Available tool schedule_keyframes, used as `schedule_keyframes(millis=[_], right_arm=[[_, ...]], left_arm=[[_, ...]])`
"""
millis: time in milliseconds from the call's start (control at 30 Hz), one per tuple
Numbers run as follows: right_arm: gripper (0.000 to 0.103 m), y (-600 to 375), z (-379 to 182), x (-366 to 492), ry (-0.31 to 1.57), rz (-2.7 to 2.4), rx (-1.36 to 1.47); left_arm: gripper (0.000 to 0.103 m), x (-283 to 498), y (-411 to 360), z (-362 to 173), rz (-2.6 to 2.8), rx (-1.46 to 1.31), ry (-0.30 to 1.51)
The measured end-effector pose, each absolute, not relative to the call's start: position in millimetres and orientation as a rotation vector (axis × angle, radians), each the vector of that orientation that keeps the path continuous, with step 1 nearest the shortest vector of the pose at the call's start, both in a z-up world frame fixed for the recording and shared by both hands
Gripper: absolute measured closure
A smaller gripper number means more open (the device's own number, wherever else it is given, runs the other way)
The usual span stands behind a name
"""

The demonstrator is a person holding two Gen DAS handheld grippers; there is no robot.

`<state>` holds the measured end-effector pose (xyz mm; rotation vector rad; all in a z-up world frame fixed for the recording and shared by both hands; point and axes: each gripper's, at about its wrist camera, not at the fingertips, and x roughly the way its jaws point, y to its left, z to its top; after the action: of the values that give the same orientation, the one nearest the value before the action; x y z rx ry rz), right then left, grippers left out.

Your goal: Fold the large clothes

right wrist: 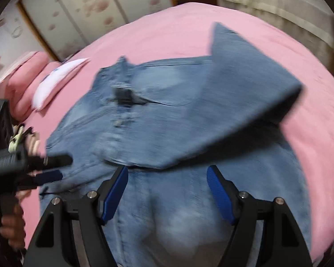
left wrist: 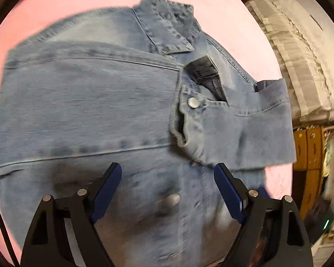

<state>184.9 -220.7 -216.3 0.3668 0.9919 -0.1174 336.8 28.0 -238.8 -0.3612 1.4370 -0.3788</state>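
With both sets of tongs hanging over the cloth, nothing is in a grip right now: the left gripper (left wrist: pixel 168 170) has its blue-padded jaws spread wide above the faded blue denim jacket (left wrist: pixel 89 102), and the right gripper (right wrist: pixel 167 173) stands spread too, bare denim showing between the pads. No earlier view is on hand, so that is all I'll say of them.

The jacket lies front-up on the pink bedspread (left wrist: pixel 229 11), a metal snap button (left wrist: pixel 171 200) just beyond the left jaws and a second one (left wrist: pixel 193 102) further up the placket. One denim sleeve (left wrist: pixel 256 133) is laid in across the chest, cuff toward the middle; from the right wrist view it reads as a broad sleeve panel (right wrist: pixel 245 93) crossing the body. The collar (left wrist: pixel 169 26) sits at the far end, flat.

My call: early-to-middle stage. One sleeve looks folded in; the other side, and the fold of the body into a compact stack, look yet to be done.

At the left of the right wrist view, the left gripper again, a hand (right wrist: pixel 11 227) on its handle. Further off: pink pillows (right wrist: pixel 26 77), a white cushion (right wrist: pixel 58 82), then floral sliding panels (right wrist: pixel 89 6) and a pale ruffled curtain (left wrist: pixel 300 55).
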Motion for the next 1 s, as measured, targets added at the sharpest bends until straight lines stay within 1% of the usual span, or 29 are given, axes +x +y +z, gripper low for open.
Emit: schedule_keyframes(millis=[67, 133, 233, 267, 300, 400, 433, 500, 533, 567, 600, 700, 800, 900, 1000], right_arm=[[0.030, -236, -217, 170, 0.992, -0.170, 0.383], [0.030, -252, -220, 161, 1.006, -0.227, 0.387], [0.030, -275, -223, 153, 1.017, -0.300, 0.351], [0.030, -283, -225, 153, 1.021, -0.324, 0.329], [0.030, -289, -226, 154, 1.025, -0.340, 0.310], [0.030, -311, -230, 160, 1.039, -0.347, 0.264], [0.030, -316, -232, 163, 1.045, -0.339, 0.253], [0.030, -325, -237, 173, 1.061, -0.321, 0.224], [0.030, -328, -239, 176, 1.068, -0.312, 0.213], [0.030, -330, -240, 181, 1.073, -0.299, 0.198], [0.030, -332, -241, 186, 1.073, -0.286, 0.180], [0.030, -338, -242, 197, 1.075, -0.258, 0.149], [0.030, -342, -246, 209, 1.096, -0.233, 0.123], [0.030, -341, -248, 218, 1.103, -0.194, 0.080], [0.030, -337, -250, 227, 1.097, -0.168, 0.019]], left_arm=[[0.024, 344, 15, -247, -0.388, -0.367, 1.456], [0.026, 350, -2, -255, -0.355, -0.296, 1.470], [0.036, 356, -19, -268, -0.334, -0.281, 1.498], [0.044, 357, -22, -270, -0.326, -0.283, 1.505], [0.046, 360, -28, -274, -0.310, -0.276, 1.510], [0.046, 362, -46, -277, -0.274, -0.202, 1.488], [0.048, 363, -51, -276, -0.264, -0.185, 1.476], [0.075, 364, -60, -275, -0.237, -0.156, 1.451], [0.079, 365, -63, -275, -0.221, -0.151, 1.446], [0.092, 366, -68, -272, -0.215, -0.163, 1.436], [0.095, 368, -69, -269, -0.218, -0.187, 1.425], [0.097, 373, -74, -248, -0.213, -0.281, 1.376], [0.097, 381, -77, -213, -0.240, -0.371, 1.282], [0.098, 396, -78, -168, -0.244, -0.429, 1.165], [0.099, 409, -59, -122, -0.234, -0.473, 1.027]])
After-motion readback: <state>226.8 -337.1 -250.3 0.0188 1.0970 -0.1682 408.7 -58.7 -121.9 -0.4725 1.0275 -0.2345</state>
